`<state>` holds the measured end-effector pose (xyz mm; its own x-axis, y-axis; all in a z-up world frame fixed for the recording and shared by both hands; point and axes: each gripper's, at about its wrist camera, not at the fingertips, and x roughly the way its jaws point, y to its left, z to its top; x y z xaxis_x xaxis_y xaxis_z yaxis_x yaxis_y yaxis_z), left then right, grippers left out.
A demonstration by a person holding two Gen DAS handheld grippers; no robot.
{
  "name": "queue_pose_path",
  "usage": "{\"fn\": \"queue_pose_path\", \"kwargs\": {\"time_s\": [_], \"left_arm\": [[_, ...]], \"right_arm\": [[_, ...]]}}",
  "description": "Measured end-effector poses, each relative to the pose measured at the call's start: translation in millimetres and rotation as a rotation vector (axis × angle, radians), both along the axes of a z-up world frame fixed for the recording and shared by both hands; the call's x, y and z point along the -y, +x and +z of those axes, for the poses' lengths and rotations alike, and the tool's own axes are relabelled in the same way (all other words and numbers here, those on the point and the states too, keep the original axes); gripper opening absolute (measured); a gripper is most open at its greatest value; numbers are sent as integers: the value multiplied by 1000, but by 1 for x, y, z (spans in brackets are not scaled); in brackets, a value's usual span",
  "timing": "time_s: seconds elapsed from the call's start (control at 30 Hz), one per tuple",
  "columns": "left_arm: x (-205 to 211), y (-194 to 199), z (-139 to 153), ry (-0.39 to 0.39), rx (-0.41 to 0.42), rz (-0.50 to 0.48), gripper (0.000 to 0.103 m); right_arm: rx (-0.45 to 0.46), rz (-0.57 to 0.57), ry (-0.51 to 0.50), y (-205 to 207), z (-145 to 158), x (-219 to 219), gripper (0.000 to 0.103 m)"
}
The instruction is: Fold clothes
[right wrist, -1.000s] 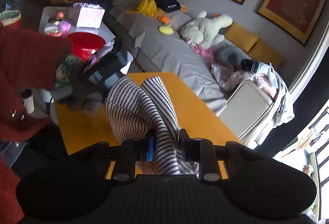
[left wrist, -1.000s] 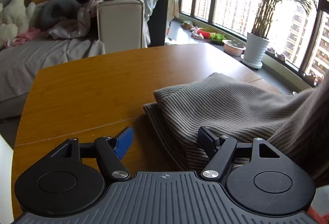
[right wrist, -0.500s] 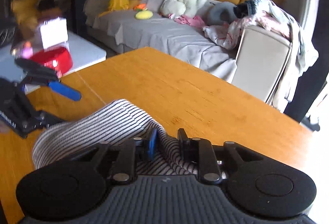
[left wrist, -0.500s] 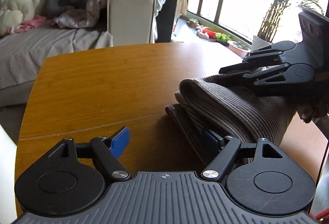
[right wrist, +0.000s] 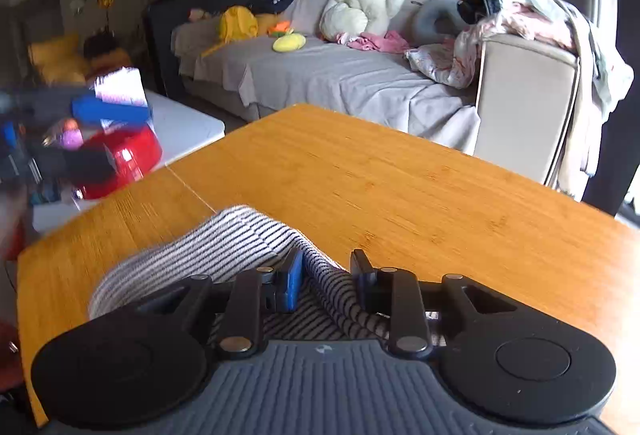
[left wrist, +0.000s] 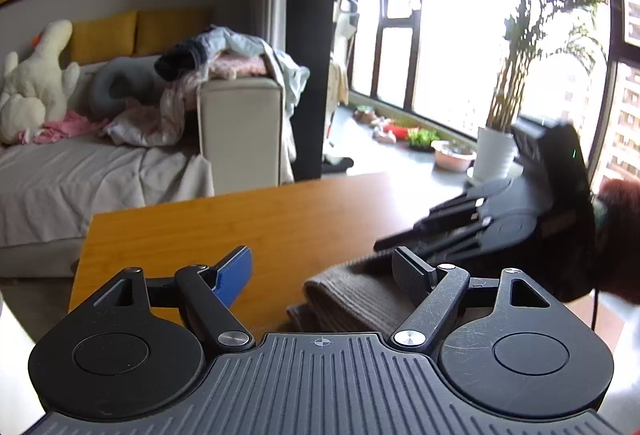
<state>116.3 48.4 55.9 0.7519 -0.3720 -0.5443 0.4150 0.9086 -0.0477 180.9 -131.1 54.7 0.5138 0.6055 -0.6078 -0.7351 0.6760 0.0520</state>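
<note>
- On the wooden bench (right wrist: 400, 187), near its front edge, the striped garment (right wrist: 224, 247) lies doubled over into a thick bundle with a rounded fold facing the sofa (right wrist: 340, 83); several layers show at that fold in the left wrist view.
- Judged from that, at least one fold is in place. Whether more folds are due or only smoothing is left, the pictures do not settle (much of the cloth is hidden under the tools).
- Right hand-held gripper (right wrist: 326, 275): fingers close together, pinching a raised ridge of the garment.
- Left hand-held gripper (left wrist: 324, 271): fingers spread wide, gripping nothing, at the garment's fold end.
- Beyond the bench, a red bowl-like container (right wrist: 120, 163) sits on a white side table; its contents cannot be made out.
</note>
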Motion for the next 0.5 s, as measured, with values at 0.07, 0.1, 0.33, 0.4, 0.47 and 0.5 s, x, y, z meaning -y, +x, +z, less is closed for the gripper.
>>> {"fn": "queue_pose_path", "kwargs": {"time_s": [0.07,0.1,0.33,0.4,0.47,0.5], "left_arm": [[7,2,-2,-3,-8,-18,90],[10,3,-3,-4,-12,-27,90],[33,10,-10,-14,-42,-90,88],[33,15,-14,-25,-57,-72,91],[27,21,-18,-37,-75,-42,92],[24,22,-20,-41,-81,-36,92]], "right_arm": [[-13,-32,55,2,8,10,28],[-23,-56,99,4,13,18,30],[111,-224,243,-23,59,75,40],[165,-214,224,-46,64,84,30],[149,-187,250,-61,62,89,26],[134,-172,252,-64,57,88,26]]}}
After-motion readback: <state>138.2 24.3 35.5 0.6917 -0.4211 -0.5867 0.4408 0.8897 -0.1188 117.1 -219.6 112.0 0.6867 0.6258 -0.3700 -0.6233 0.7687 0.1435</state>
